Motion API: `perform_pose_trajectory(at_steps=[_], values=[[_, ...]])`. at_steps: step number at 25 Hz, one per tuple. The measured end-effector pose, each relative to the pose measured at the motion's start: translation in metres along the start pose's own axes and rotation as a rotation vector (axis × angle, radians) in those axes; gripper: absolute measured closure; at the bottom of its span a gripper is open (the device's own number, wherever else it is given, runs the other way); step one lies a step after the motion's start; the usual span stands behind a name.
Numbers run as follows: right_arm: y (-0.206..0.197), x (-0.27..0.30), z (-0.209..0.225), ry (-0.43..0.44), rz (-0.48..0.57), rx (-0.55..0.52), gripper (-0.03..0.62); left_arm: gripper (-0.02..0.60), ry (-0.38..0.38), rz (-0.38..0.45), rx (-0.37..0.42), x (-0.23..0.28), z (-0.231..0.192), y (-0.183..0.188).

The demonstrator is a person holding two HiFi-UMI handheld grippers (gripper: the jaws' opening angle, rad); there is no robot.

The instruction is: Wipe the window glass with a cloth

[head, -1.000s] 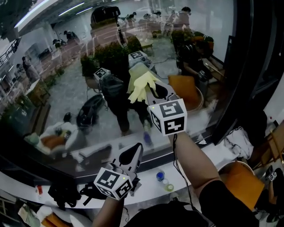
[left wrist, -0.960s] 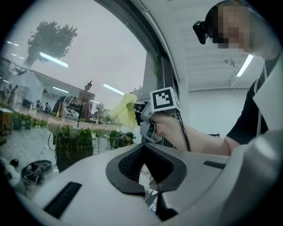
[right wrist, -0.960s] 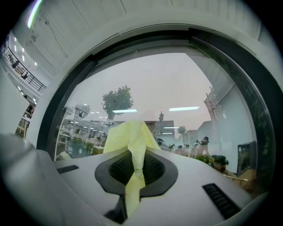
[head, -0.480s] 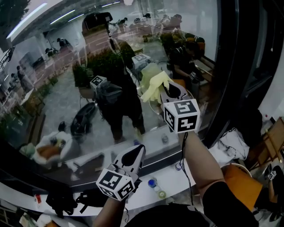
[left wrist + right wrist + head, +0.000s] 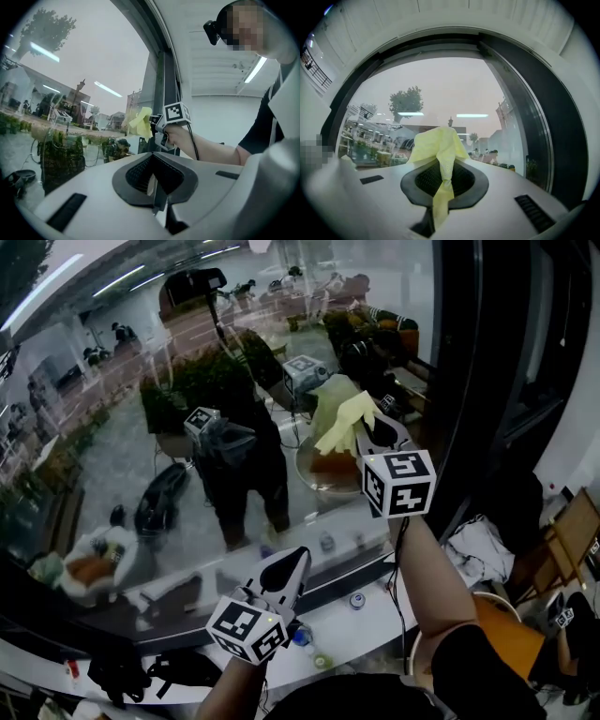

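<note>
My right tongs [image 5: 443,182] pinched a pale yellow cloth [image 5: 438,144], its bunched end raised against the large window glass [image 5: 122,465], close to the dark window frame [image 5: 469,381]. My left tongs [image 5: 153,183] were pressed together on nothing, held low over the white counter [image 5: 337,626], well below the cloth.

Left tongs [image 5: 296,559], lower centre: pale grey shell, dark pads, black-and-white marker cube [image 5: 246,629]. Right tongs [image 5: 375,432], centre right: same cube, black cable [image 5: 401,549] running down the arm. Black short sleeve [image 5: 469,662], bottom right.
</note>
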State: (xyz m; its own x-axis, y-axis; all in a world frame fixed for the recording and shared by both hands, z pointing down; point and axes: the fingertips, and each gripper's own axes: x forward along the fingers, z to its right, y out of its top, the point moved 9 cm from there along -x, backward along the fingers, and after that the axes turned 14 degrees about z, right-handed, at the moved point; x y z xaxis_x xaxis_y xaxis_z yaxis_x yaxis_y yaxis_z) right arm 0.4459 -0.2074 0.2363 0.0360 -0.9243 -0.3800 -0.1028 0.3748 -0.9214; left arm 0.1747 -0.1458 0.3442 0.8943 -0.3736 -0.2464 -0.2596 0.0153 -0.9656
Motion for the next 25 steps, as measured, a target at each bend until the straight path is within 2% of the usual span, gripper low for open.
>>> perform_pose_trajectory(at_steps=[6, 12, 25], values=[[-0.002, -0.005, 0.042, -0.039, -0.021, -0.026, 0.556, 0.583, -0.030, -0.014, -0.013, 0.022, 0.012, -0.007], [0.001, -0.014, 0.075, -0.084, -0.029, -0.051, 0.557, 0.583, -0.022, -0.024, -0.019, 0.027, 0.017, -0.009], [-0.009, -0.008, 0.081, -0.118, -0.027, -0.054, 0.557, 0.583, 0.015, -0.026, -0.011, 0.015, 0.008, -0.011]])
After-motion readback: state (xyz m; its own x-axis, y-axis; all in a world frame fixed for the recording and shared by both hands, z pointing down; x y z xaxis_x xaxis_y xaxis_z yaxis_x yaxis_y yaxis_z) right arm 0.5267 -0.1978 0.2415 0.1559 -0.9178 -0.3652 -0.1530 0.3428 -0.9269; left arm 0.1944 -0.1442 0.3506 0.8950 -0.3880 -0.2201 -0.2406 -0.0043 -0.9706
